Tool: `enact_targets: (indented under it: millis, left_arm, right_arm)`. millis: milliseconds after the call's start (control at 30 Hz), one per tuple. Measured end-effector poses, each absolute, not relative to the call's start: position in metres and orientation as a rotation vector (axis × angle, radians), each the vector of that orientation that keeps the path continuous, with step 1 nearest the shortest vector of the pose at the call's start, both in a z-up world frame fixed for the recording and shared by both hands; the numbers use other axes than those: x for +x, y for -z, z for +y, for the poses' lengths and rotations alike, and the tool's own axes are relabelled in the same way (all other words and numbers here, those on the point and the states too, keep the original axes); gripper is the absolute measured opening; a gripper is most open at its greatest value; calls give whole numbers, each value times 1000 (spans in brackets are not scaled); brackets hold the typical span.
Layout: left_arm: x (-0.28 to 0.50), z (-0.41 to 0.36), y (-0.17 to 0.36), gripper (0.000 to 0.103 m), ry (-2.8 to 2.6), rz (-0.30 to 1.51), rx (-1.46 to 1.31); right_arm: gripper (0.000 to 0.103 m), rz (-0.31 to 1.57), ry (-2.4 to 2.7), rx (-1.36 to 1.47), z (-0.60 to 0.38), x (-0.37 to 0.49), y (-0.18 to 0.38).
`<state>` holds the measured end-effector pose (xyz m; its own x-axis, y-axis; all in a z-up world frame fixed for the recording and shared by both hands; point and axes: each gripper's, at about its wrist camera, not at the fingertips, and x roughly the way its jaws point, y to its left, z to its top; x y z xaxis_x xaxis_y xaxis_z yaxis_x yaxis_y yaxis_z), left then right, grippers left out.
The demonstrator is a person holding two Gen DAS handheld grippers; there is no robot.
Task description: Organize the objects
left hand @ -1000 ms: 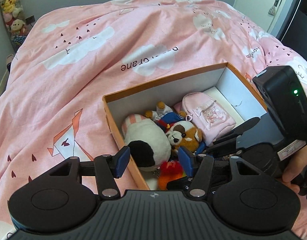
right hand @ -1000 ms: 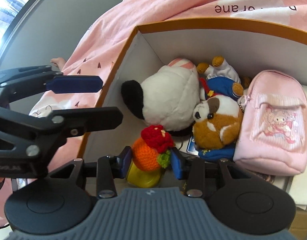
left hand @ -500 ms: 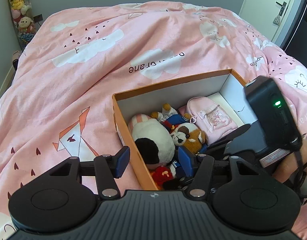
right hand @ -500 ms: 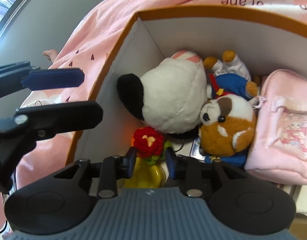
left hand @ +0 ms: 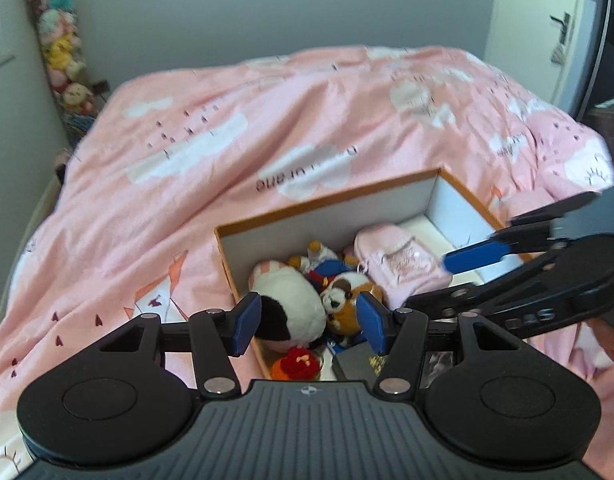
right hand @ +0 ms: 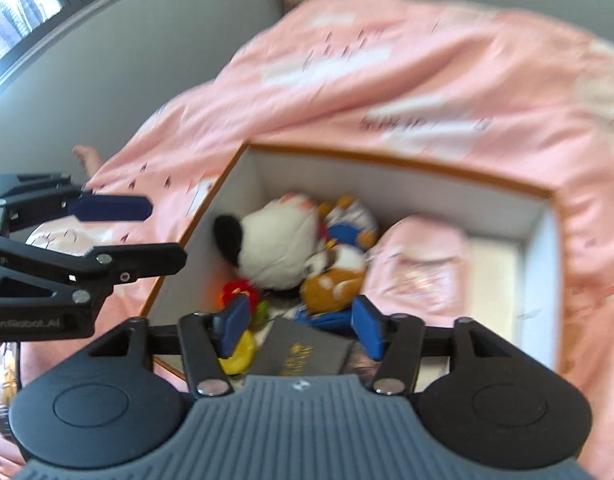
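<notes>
An orange-rimmed cardboard box (left hand: 327,200) lies on the pink bed. It holds a white and black plush (left hand: 291,310), a brown and white plush (left hand: 349,296), a blue duck toy (left hand: 327,268), a pink pouch (left hand: 399,260), an orange and red knitted toy (left hand: 297,364) and a dark booklet (right hand: 303,354). My left gripper (left hand: 309,324) is open and empty above the box's near left corner. My right gripper (right hand: 299,330) is open and empty above the box's near end; the knitted toy (right hand: 237,292) lies below it, by a yellow toy (right hand: 239,356).
The pink duvet (left hand: 227,140) covers the whole bed around the box. A column of plush toys (left hand: 63,56) hangs in the far left corner. A white door (left hand: 547,28) stands at the far right. A grey wall runs along the bed's left side.
My right gripper opened, released the knitted toy into the box and pulled back upward. My left gripper also drew back and up, so the box looks smaller.
</notes>
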<state>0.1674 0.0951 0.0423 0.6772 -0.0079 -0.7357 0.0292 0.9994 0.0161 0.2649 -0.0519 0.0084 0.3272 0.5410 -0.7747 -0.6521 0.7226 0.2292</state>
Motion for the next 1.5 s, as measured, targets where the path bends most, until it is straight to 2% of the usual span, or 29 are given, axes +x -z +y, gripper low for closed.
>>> enact_targets:
  millis: [67,167,400,567,767,1133,1500]
  left_arm:
    - [159,87,-47,65,7,785,6]
    - [148,76,-53,67,-31,724,-33]
    - [116,44,-55,89,-87,593,-33]
    - [103,30,-50,92,-138,580,21]
    - [89,26,-42,92,-211,544,42]
    - [76,28,-14,92,-215,569,-9]
    - [74,32,6,92,-228,609,-29]
  right_arm:
    - [73,891,-759,-122,-71,256,-20]
    - [77,804,-714,-117,-92,241,-33]
    - [87,662,-618,-112,-131,205,-50]
    - [94,559,-575,-96,-153,178,-57]
    - [101,544,-553,20,-171,160,-56]
    - [102,442,-494,-37,-175,134,-34]
    - [102,502,-453,-6,-174,141,-9]
